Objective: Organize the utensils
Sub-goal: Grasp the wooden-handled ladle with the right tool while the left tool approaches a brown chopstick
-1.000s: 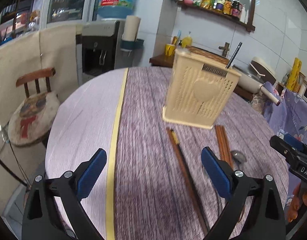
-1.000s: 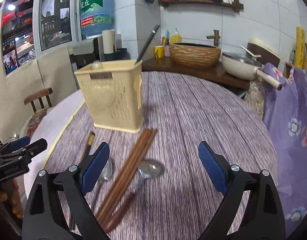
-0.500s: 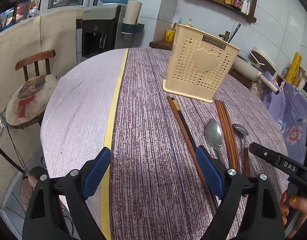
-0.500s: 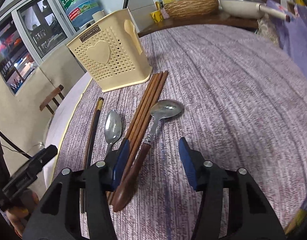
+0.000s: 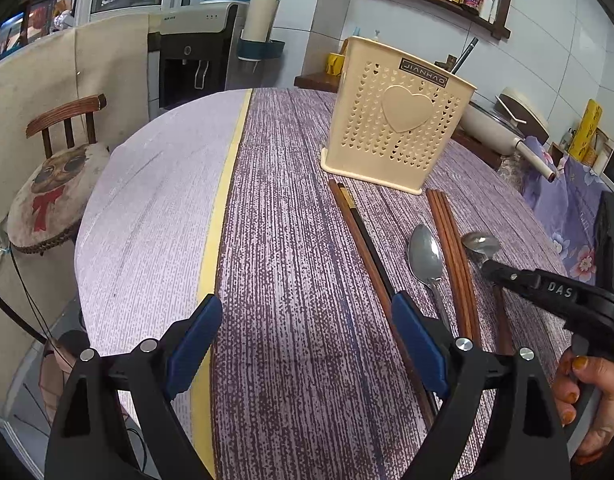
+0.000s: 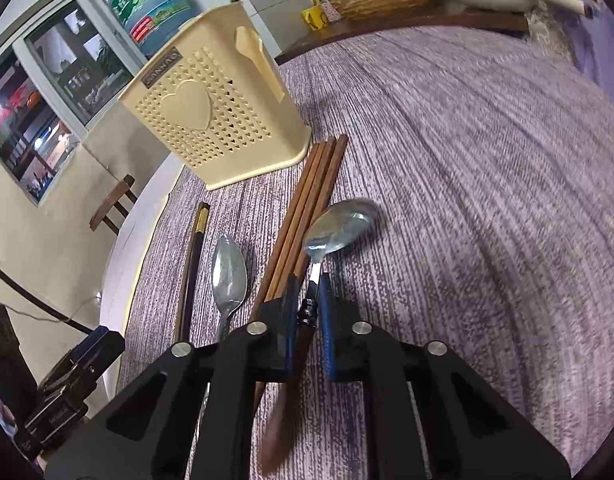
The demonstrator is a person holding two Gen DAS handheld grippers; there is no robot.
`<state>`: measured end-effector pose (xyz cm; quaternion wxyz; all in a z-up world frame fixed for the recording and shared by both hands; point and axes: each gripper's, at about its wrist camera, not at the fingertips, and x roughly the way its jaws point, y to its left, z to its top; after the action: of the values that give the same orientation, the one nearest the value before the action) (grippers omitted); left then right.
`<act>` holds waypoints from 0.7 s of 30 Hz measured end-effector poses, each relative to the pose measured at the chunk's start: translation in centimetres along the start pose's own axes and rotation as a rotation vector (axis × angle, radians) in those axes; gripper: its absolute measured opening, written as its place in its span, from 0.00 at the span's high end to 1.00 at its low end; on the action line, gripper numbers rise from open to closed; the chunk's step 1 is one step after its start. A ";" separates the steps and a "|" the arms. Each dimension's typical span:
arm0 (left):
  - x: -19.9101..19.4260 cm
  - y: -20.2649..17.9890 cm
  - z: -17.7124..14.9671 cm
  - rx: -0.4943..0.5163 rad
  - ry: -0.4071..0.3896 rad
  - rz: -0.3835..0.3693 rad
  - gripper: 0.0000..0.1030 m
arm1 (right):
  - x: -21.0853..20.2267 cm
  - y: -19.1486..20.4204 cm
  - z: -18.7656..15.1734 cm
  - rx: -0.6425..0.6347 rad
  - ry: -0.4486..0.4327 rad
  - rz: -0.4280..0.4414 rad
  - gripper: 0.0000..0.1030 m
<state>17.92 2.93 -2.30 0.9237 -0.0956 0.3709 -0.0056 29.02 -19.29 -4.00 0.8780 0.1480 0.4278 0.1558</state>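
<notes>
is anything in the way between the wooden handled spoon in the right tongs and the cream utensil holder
Nothing upright blocks it. The right tongs are shut on the wooden-handled spoon, and only the brown chopsticks lie flat on the table between it and the utensil holder, low enough to lift over.

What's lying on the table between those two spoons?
A bundle of brown chopsticks lies between the all-metal spoon and the wooden-handled spoon; the right wrist view shows it best.

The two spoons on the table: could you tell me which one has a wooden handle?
The right-hand spoon, beside the brown chopsticks and clamped in the right gripper. The other spoon, left of those chopsticks, is all metal and untouched.
</notes>
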 end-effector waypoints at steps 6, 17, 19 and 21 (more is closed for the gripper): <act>0.1 -0.2 0.0 -0.006 0.004 -0.012 0.18 | -3.0 1.6 0.4 -0.216 -0.061 -0.237 0.91; 0.0 -0.2 0.0 -0.007 0.006 -0.011 0.18 | -0.9 4.1 -2.7 -0.412 0.001 -0.306 0.92; -0.2 -0.1 0.0 -0.003 0.002 -0.005 0.18 | -1.2 3.9 -2.7 -0.389 -0.004 -0.268 0.89; -0.2 0.0 0.0 -0.007 0.001 -0.001 0.18 | -1.8 3.6 -2.6 -0.352 -0.004 -0.192 0.72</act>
<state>17.80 2.97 -2.22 0.9232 -0.0988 0.3715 -0.0049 25.32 -16.45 -2.85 0.9019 -0.0489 0.4045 0.1433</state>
